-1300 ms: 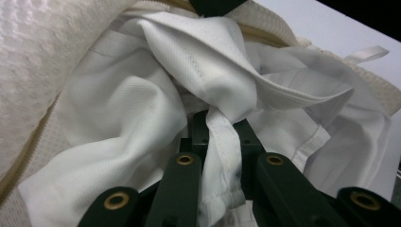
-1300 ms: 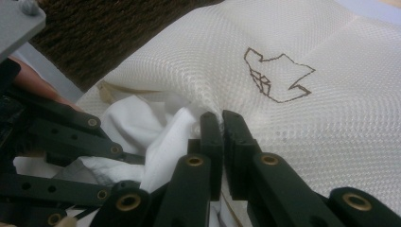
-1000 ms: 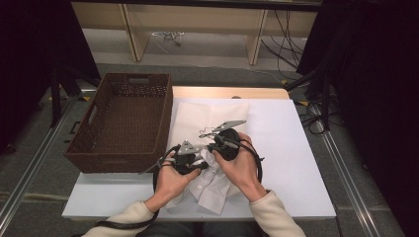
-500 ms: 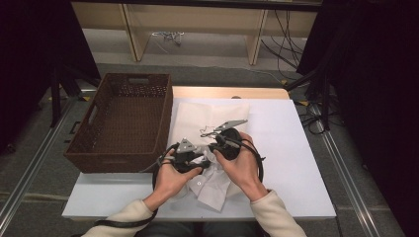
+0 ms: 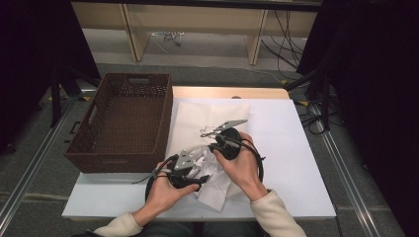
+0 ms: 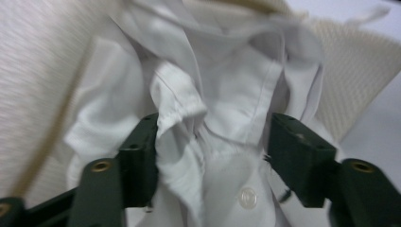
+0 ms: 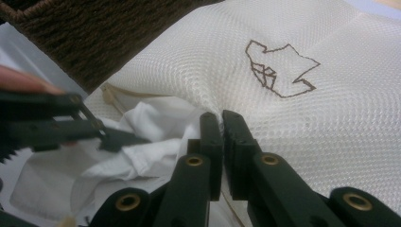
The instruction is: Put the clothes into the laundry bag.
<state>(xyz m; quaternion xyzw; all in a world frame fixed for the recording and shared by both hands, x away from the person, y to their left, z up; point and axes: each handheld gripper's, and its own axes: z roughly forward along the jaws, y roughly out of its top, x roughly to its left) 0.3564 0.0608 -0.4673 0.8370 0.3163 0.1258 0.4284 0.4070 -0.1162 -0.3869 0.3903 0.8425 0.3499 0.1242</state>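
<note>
A cream mesh bag (image 5: 207, 116) with a brown stitched emblem (image 7: 279, 68) lies on the white table (image 5: 296, 163). A white shirt (image 5: 212, 190) bunches at its near opening. My right gripper (image 7: 221, 127) is shut on the mesh bag's (image 7: 293, 118) edge beside the shirt (image 7: 151, 132). My left gripper (image 6: 208, 151) stands open and its jaws have just been opening; crumpled shirt (image 6: 222, 94) cloth with a button (image 6: 247, 197) lies loose between them. From above, the left gripper (image 5: 190, 165) sits just left of and nearer than the right gripper (image 5: 216, 143).
A brown wicker basket (image 5: 118, 123) stands at the table's left, touching the bag's left side. Bare white tabletop lies to the right of the hands. Shelf legs and cables are on the floor beyond the table.
The left hand has drawn slightly back toward the table's near edge, away from the bag's mouth. The right hand has stayed where it was.
</note>
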